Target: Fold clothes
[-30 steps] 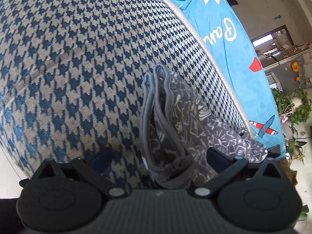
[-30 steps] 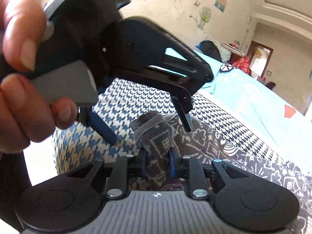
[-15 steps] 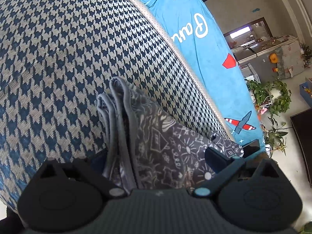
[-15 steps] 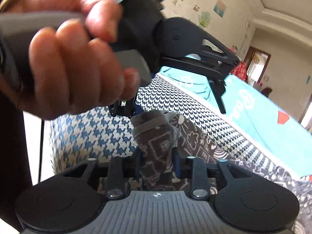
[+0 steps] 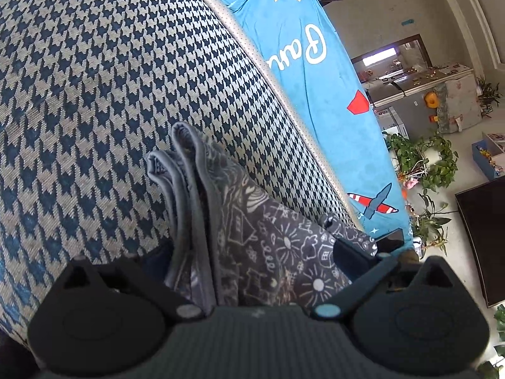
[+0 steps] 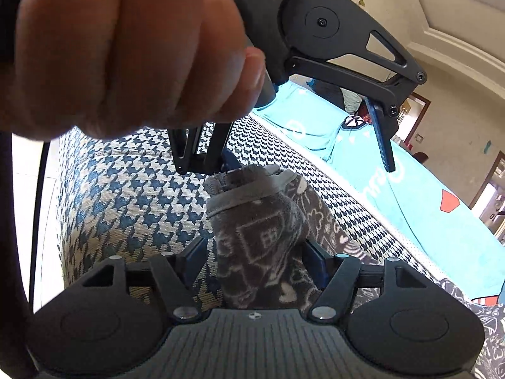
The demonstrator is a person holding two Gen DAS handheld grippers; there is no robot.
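A grey garment [image 5: 252, 230] with white doodle print lies folded in a narrow bundle on a blue-and-white houndstooth cushion [image 5: 110, 94]. My left gripper [image 5: 255, 252] straddles the bundle, its jaws wide apart, with cloth lying between them. In the right wrist view the same garment [image 6: 262, 237] rises between the fingers of my right gripper [image 6: 257, 255]. Those jaws are opening; the left pad stands clear of the cloth and the right one is at its edge. Above it a hand [image 6: 126, 47] holds the left gripper [image 6: 309, 165], one finger at the fold's top.
A bright blue printed blanket [image 5: 300, 63] covers the surface beyond the cushion's piped edge. Potted plants [image 5: 423, 164], a dark cabinet [image 5: 483, 237] and a counter [image 5: 410, 79] stand on the floor at the right. The houndstooth cushion [image 6: 126, 195] drops off at its left end.
The right gripper's jaws have spread off the cloth bundle they were pinching. The left gripper has come in over the bundle, and its hand now fills the top of the right wrist view.
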